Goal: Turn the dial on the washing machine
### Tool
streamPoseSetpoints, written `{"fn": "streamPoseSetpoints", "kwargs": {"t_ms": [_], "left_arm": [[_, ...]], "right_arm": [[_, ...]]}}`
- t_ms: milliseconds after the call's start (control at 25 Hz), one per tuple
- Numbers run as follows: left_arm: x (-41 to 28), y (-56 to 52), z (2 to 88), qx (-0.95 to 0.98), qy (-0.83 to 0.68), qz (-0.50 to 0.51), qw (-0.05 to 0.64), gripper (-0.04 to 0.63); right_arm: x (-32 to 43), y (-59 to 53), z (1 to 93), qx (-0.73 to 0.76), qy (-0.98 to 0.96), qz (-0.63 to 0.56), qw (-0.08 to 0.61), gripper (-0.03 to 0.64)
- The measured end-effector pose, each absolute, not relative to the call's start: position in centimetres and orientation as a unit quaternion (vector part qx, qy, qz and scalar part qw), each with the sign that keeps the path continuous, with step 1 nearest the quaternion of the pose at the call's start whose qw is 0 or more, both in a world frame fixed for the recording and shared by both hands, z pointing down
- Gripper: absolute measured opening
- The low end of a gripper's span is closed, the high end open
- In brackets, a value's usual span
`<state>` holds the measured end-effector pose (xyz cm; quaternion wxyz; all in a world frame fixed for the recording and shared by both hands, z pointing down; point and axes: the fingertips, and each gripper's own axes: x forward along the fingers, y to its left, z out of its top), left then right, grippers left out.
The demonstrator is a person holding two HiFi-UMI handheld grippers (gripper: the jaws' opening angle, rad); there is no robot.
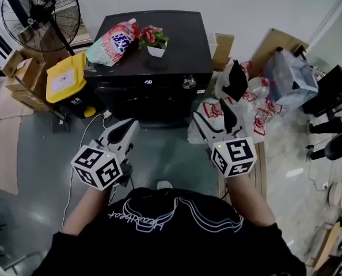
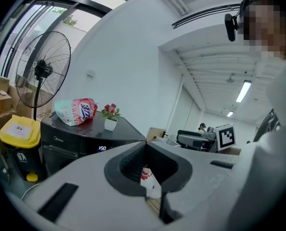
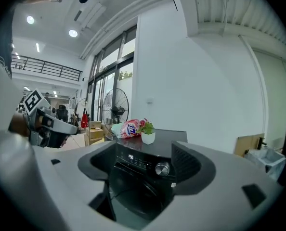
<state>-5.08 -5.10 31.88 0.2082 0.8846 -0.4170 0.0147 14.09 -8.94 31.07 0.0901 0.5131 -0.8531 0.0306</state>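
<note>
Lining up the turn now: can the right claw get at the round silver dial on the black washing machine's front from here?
Probably yes. The right claw is open and empty. The round silver dial shows between its jaws, and nothing stands in the path. The claw is short of the dial and only needs to advance.

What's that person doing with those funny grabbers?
A person stands in front of a black front-loading washing machine, holding tongs in each hand. The right tongs are open and aimed at the machine's round silver dial, but not touching it yet. The left tongs are shut and empty.
</note>
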Motion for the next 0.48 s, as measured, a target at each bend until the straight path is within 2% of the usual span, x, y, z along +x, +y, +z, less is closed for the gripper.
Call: {"fn": "streamPoseSetpoints", "kwargs": {"t_ms": [480], "left_arm": [[-7.9, -7.7, 34.2, 0.87, -0.436, 0.022, 0.23, 0.005]], "right_arm": [[12.7, -16.5, 37.5, 0.543, -0.826, -0.008, 0.147, 0.339]]}}
